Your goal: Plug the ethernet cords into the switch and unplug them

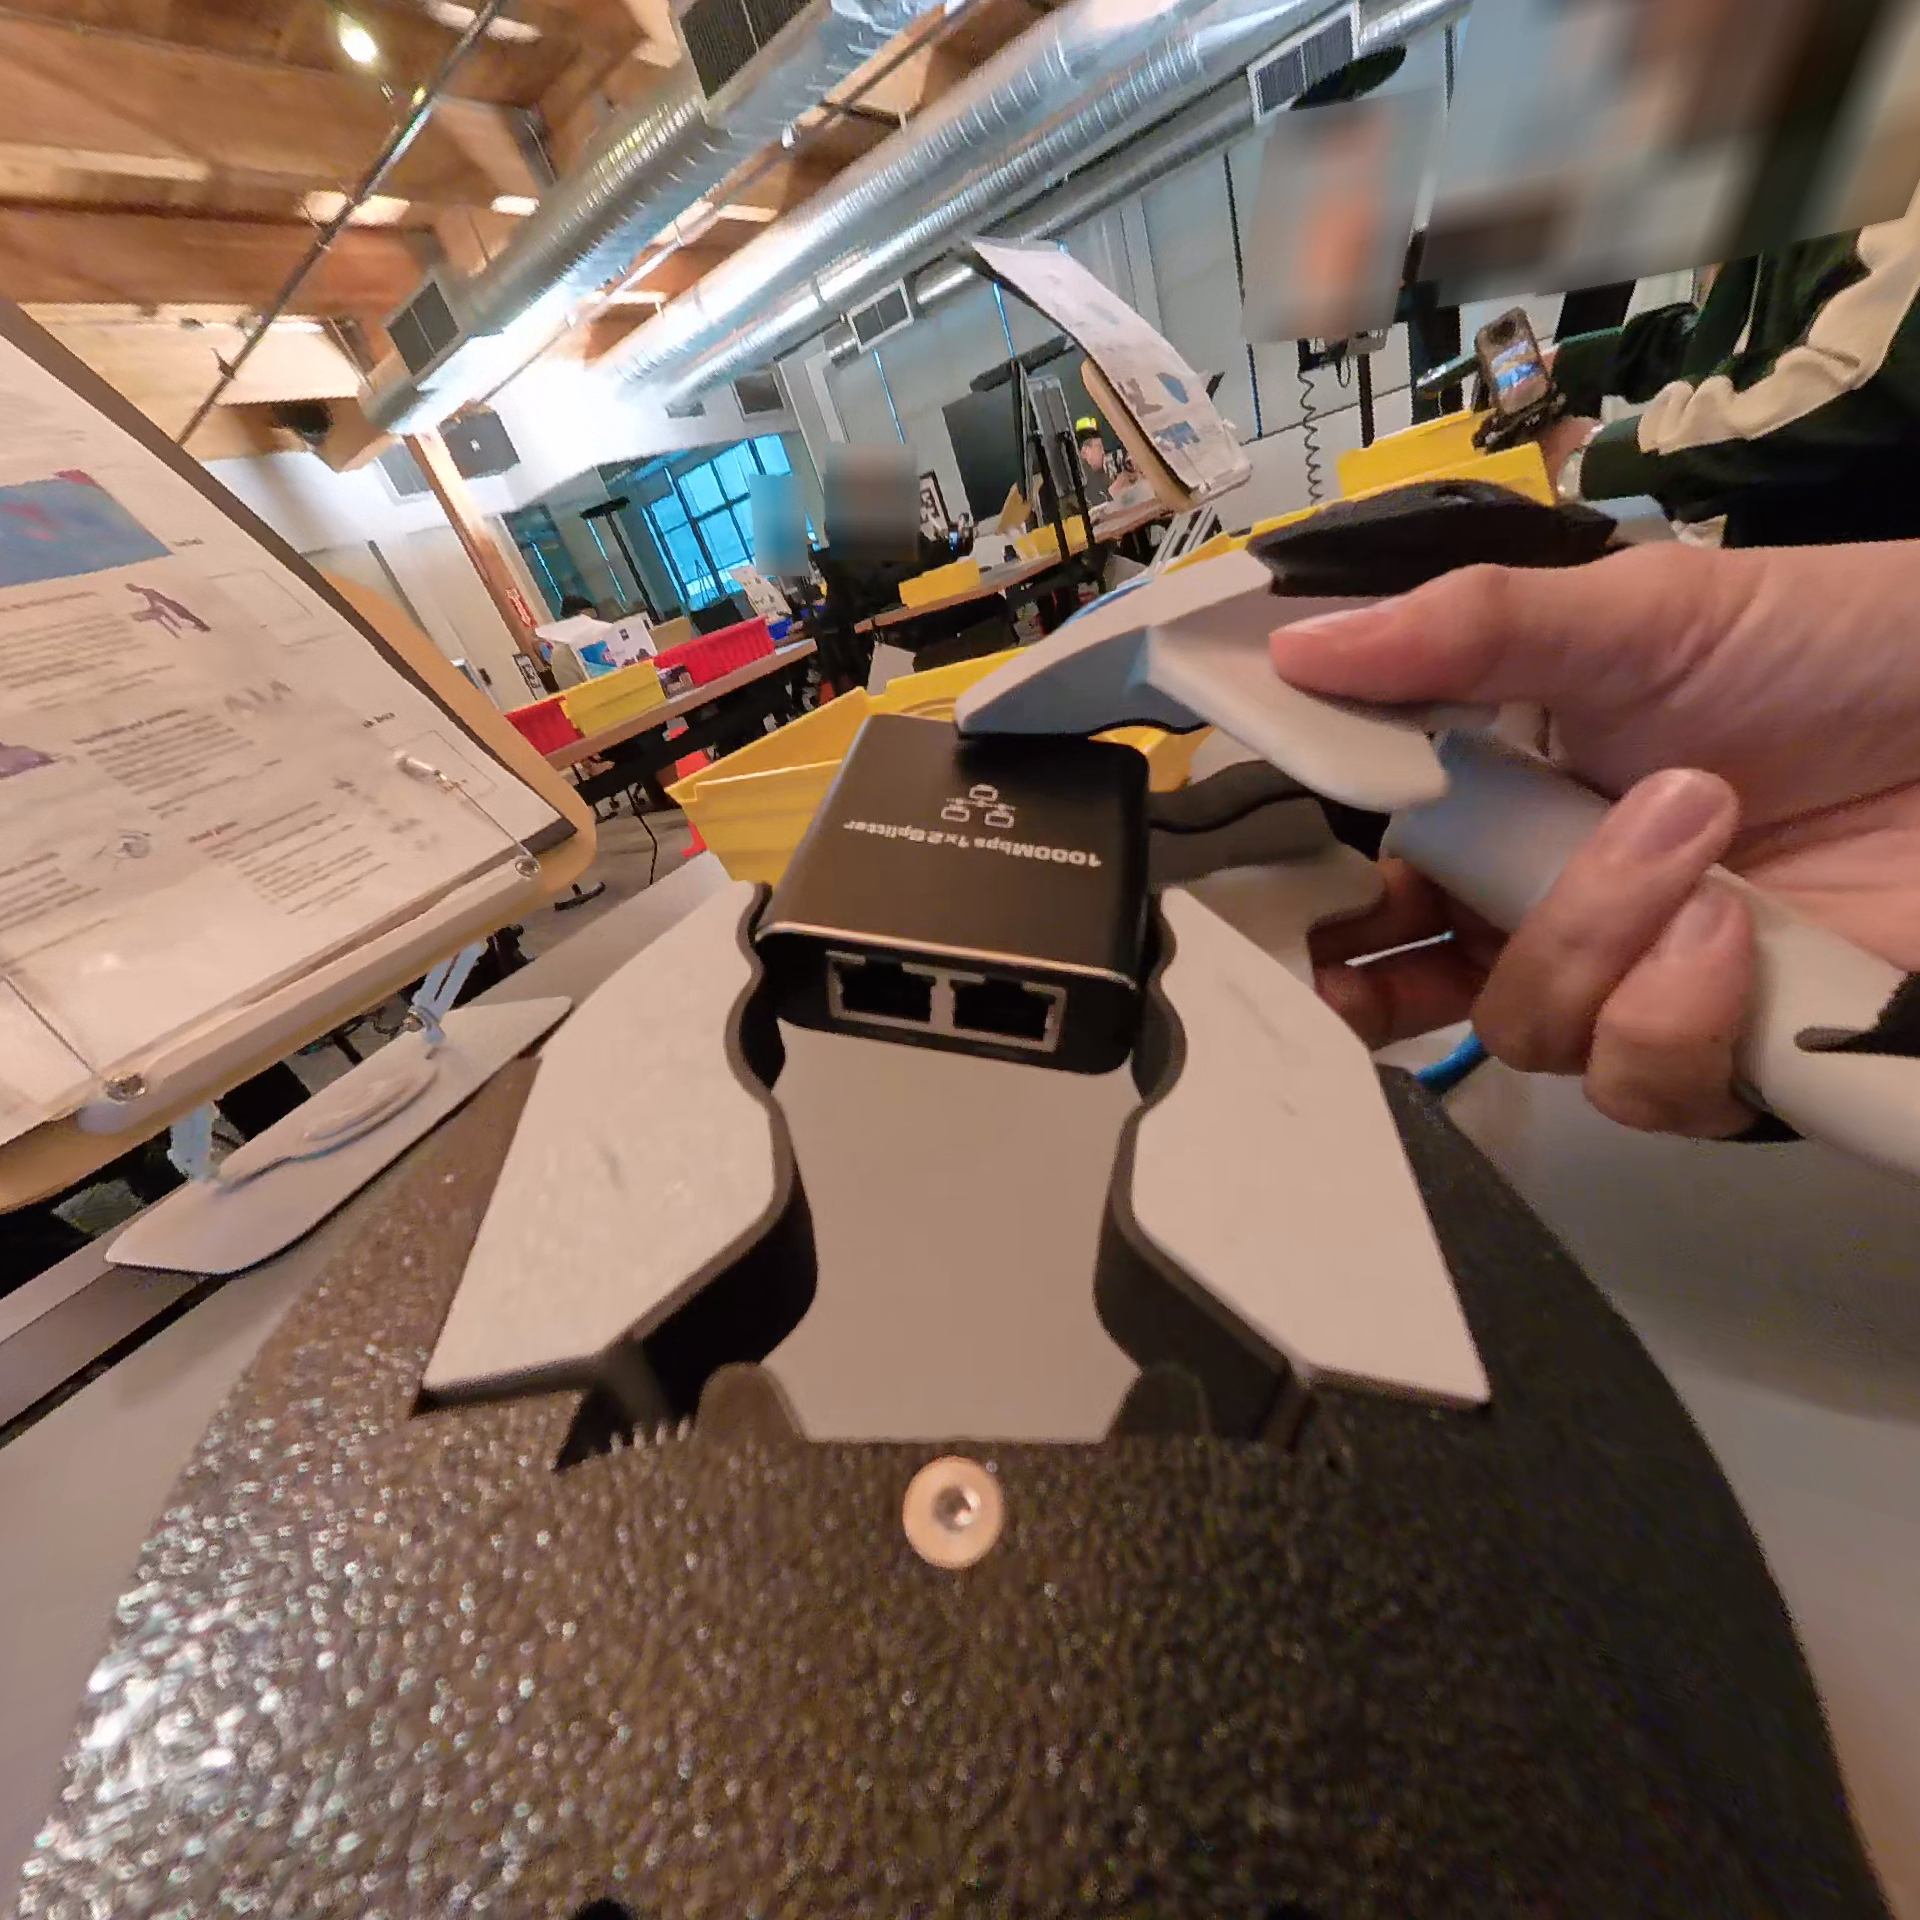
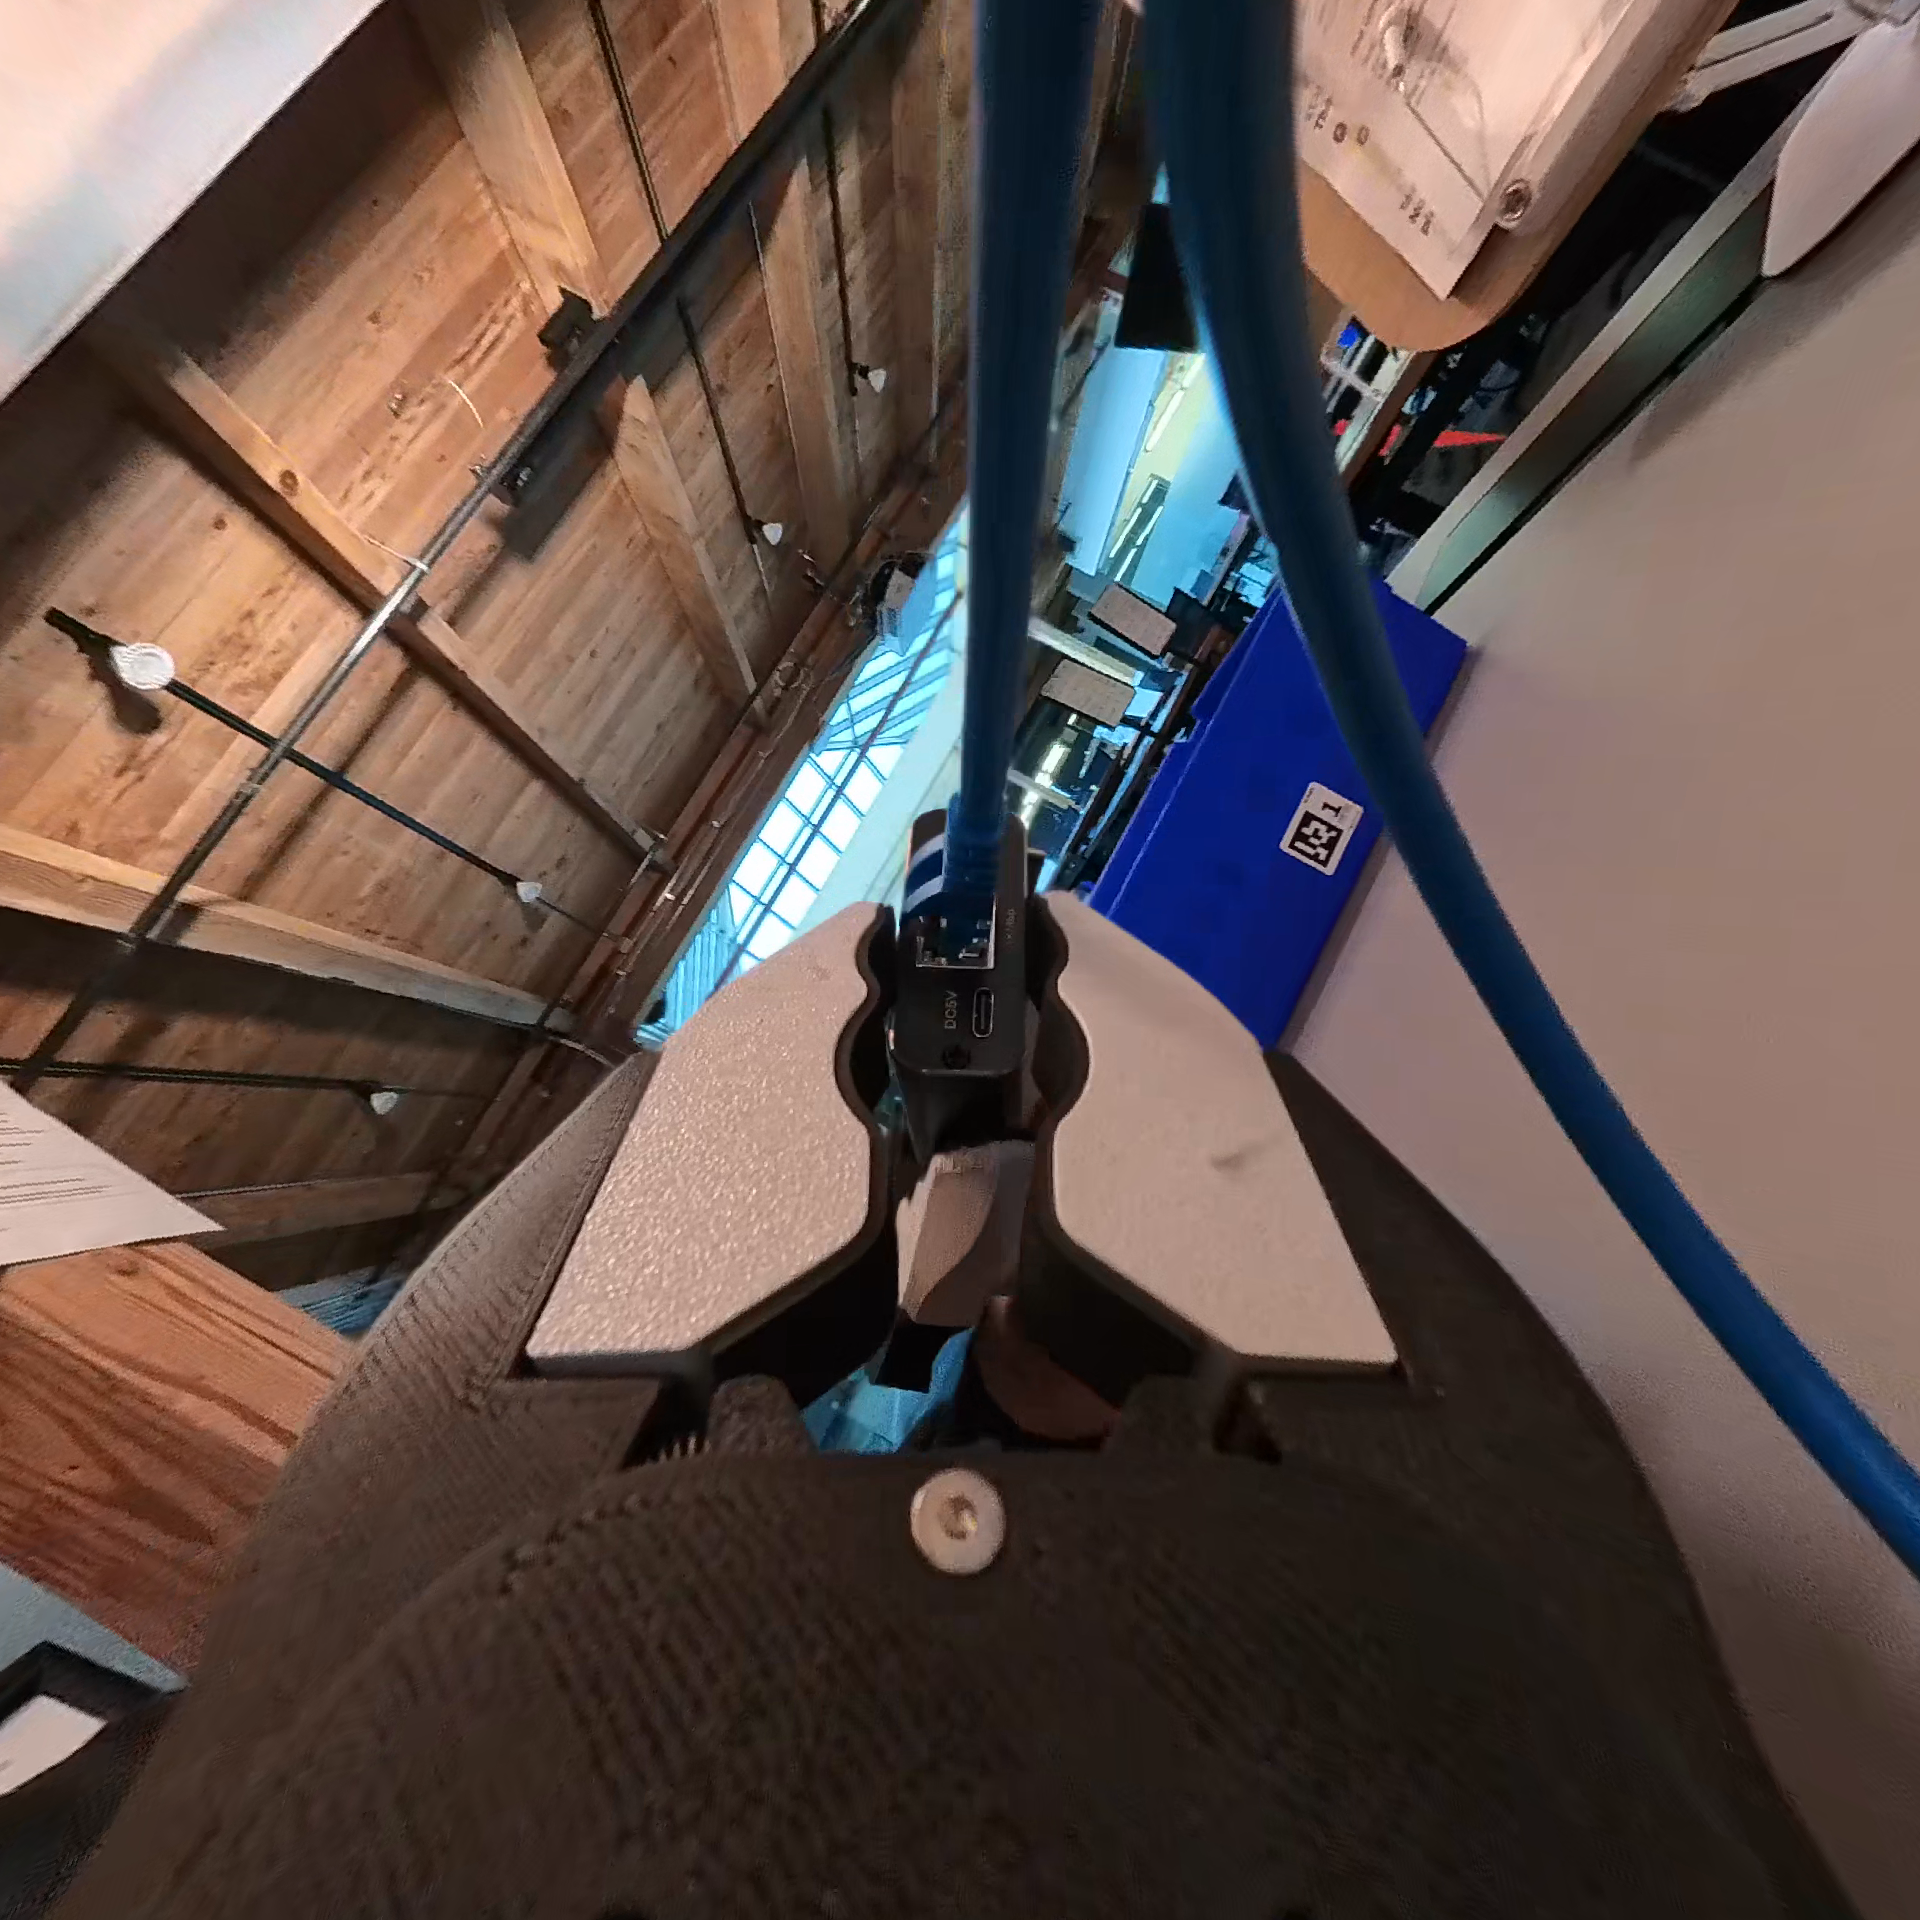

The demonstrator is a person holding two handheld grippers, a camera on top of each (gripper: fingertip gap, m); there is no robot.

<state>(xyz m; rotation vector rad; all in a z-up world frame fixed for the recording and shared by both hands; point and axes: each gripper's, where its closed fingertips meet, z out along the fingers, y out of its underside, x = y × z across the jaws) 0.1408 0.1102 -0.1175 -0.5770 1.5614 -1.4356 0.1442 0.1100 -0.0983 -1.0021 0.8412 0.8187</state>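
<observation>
Left claw [image 1: 951,997] is closed on the small black metal box-shaped switch [image 1: 966,883], held by its two sides, the pair of empty ports facing the camera. Right claw [image 2: 961,997] is clamped on the opposite end of the same switch [image 2: 961,1013], where a blue ethernet cord [image 2: 987,520] is seen plugged into the single port beside a small oval socket. A second run of blue cord [image 2: 1351,675] curves past on the right; whether it is the same cord cannot be told. The right claw's grey finger [image 1: 1091,686] is seen resting on the switch top in the left view, gripped by a hand [image 1: 1621,790].

Step judged: one cord seated, two ports open; either another plug is next, or the seated one is to be pulled. The latch tab would need pressing before pulling.

A pale grey table [image 2: 1662,831] carries a blue bin [image 2: 1247,831] at its far edge. Yellow bins [image 1: 769,800], a clear document stand [image 1: 208,748], wood ceiling and ducts are noted.
</observation>
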